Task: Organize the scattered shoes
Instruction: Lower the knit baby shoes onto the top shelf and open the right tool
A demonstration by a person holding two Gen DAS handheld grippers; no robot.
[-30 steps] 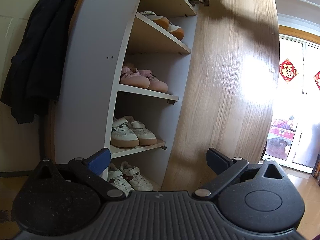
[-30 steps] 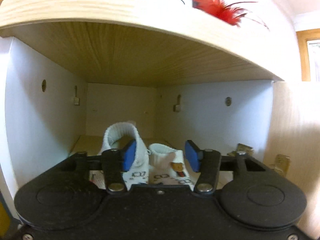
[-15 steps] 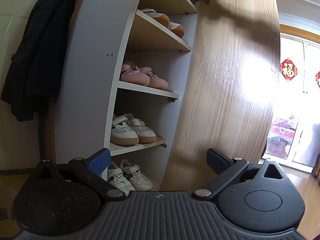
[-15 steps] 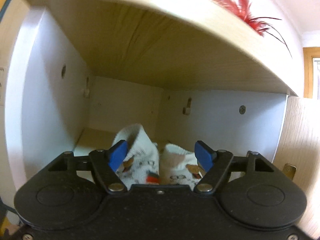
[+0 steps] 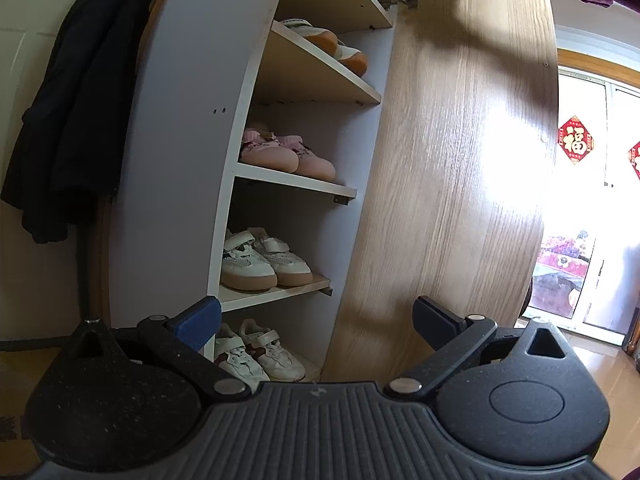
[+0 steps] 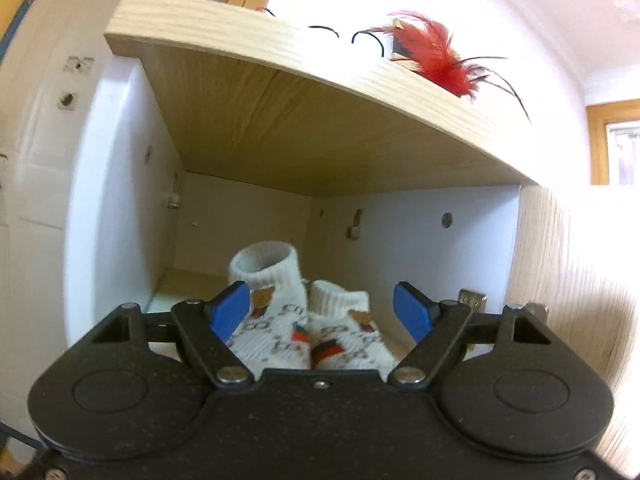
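Note:
A pair of white knitted sock shoes (image 6: pixel 308 320) with small bear patches stands on the top shelf of the shoe cabinet (image 6: pixel 120 208). My right gripper (image 6: pixel 322 312) is open just in front of them, its blue pads (image 6: pixel 228 312) wide on either side and not pressing on them. My left gripper (image 5: pixel 316 320) hangs open and empty lower down, facing the cabinet. On its shelves sit orange-soled shoes (image 5: pixel 324 42), pink shoes (image 5: pixel 286 154), white sneakers with tan soles (image 5: pixel 262 260) and white sneakers with dark red trim (image 5: pixel 256 354).
The wooden cabinet door (image 5: pixel 452 184) stands swung open on the right. A dark coat (image 5: pixel 76 96) hangs left of the cabinet. A red feather ornament (image 6: pixel 444 60) lies on the cabinet's wooden top. A window with red decorations (image 5: pixel 576 140) is far right.
My right gripper's jaws have spread apart and let go of the sock shoes, then drawn back out of the shelf. The left gripper has stayed put.

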